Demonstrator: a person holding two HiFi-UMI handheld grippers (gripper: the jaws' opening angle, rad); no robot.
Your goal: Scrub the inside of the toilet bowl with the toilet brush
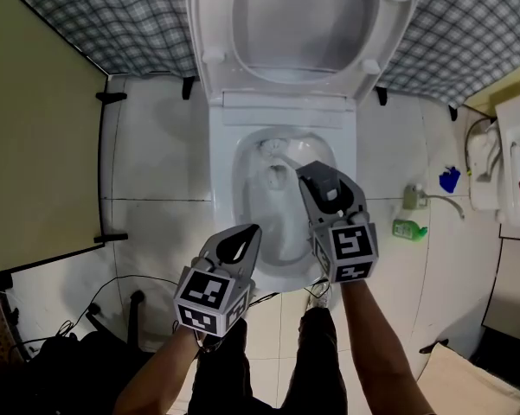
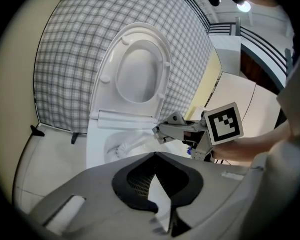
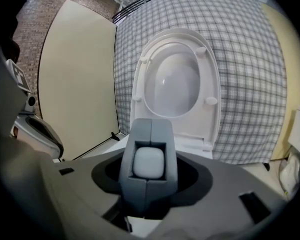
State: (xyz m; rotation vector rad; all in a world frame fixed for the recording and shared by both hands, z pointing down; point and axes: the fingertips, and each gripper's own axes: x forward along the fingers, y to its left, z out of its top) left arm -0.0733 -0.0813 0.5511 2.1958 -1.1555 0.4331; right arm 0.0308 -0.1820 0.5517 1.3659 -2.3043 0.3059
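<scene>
The toilet brush (image 1: 275, 175) is clamped in the right gripper (image 1: 310, 176) at frame centre, so its head is kept inside the toilet bowl (image 1: 249, 204). The left gripper (image 1: 249, 235), jaws together and empty, is held clear at lower left.

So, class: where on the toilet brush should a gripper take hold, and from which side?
Grip the toilet brush by the top end of its handle, coming from the front of the bowl. Its bristles sit down in the bowl and the handle slopes up toward the person, so that end is reachable. The right gripper is clamped there.
</scene>
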